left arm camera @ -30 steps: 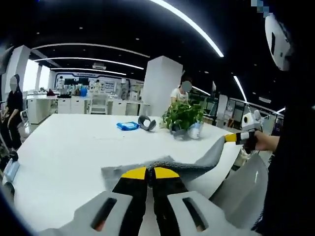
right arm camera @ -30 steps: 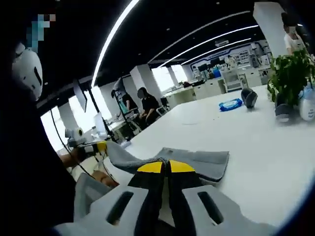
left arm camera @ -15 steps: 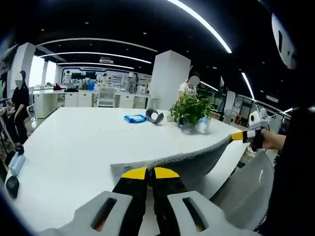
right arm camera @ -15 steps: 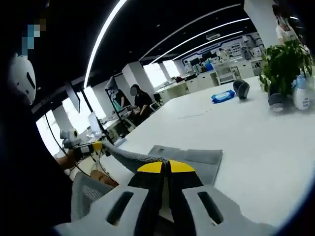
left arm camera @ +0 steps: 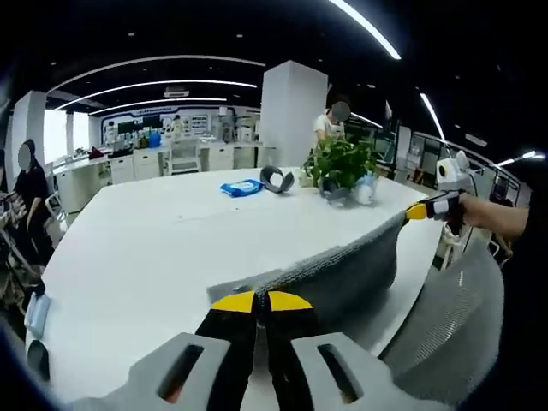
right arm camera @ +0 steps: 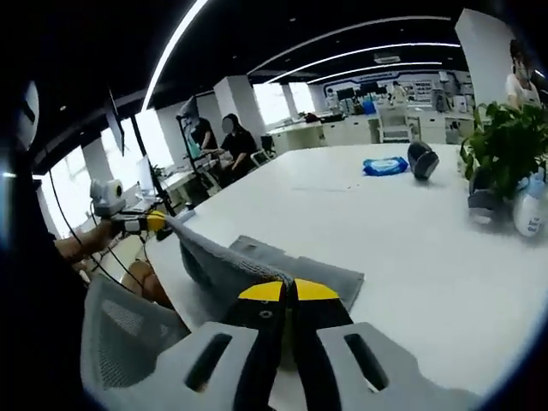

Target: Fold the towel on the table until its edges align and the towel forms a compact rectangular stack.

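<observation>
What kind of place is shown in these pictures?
Most likely an open-plan office or lab. A long white table fills the foreground, rows of white desks and cabinets stand behind it, long strip lights cross the dark ceiling, and people sit at workstations.

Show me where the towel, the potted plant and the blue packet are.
towel (left arm camera: 342, 274), left gripper view, on its lifted stretched edge
potted plant (left arm camera: 341, 163), left gripper view, on its leaves
blue packet (right arm camera: 384, 165), right gripper view, on its top

An open-plan office or lab: long ceiling light strips (left arm camera: 368, 26), a white pillar (left arm camera: 291, 111), rows of white cabinets (left arm camera: 197, 158), seated people at desks (right arm camera: 231, 141), a potted plant (left arm camera: 341, 163) on the broad white counter (left arm camera: 137, 240).
</observation>
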A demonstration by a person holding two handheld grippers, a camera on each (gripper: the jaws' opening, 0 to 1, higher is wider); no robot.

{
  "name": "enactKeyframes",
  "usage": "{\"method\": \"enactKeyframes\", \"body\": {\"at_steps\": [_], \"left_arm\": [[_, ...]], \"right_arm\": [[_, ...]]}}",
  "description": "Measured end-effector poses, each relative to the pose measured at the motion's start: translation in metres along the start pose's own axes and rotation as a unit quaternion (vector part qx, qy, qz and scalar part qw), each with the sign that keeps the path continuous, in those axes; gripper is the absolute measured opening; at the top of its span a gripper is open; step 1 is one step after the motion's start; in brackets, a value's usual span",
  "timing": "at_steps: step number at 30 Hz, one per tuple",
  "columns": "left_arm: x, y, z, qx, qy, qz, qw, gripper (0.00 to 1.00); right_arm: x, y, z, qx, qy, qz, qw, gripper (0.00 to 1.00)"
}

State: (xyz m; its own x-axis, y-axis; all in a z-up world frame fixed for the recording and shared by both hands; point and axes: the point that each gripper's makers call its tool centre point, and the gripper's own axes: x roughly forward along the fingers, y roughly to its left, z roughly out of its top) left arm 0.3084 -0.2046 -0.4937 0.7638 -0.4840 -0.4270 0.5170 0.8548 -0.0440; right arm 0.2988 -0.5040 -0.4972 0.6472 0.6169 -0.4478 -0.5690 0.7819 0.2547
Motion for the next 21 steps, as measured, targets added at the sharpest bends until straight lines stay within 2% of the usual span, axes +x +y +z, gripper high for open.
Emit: {"method": "enactKeyframes", "body": {"at_steps": [5,9,13,17,21], "left_arm": [[0.019,0.010,-0.006,0.003,0.022,-0.006,0.9997,0.03],[0.031,0.018,-0.009,-0.016,0.029,-0.010,0.9994,0.03],[0.044,0.024,-0.015,-0.043,0.041,-0.018,0.9981,0.03],[0.062,0.029,-0.025,-0.031,0.063,-0.021,0.9973,0.03],[0.076,0.034,-0.028,-0.011,0.076,-0.025,0.9967,0.03]], "right_arm": [[0.018,-0.014,-0.004,-0.012,0.022,-0.006,0.9997,0.00],[0.032,-0.023,-0.007,-0.023,0.039,-0.007,0.9990,0.00],[0.045,-0.037,-0.009,-0.011,0.048,-0.009,0.9987,0.00],[0.062,-0.050,-0.022,-0.010,0.082,-0.011,0.9965,0.00],[0.073,-0.063,-0.028,-0.013,0.104,-0.015,0.9944,0.00]]}}
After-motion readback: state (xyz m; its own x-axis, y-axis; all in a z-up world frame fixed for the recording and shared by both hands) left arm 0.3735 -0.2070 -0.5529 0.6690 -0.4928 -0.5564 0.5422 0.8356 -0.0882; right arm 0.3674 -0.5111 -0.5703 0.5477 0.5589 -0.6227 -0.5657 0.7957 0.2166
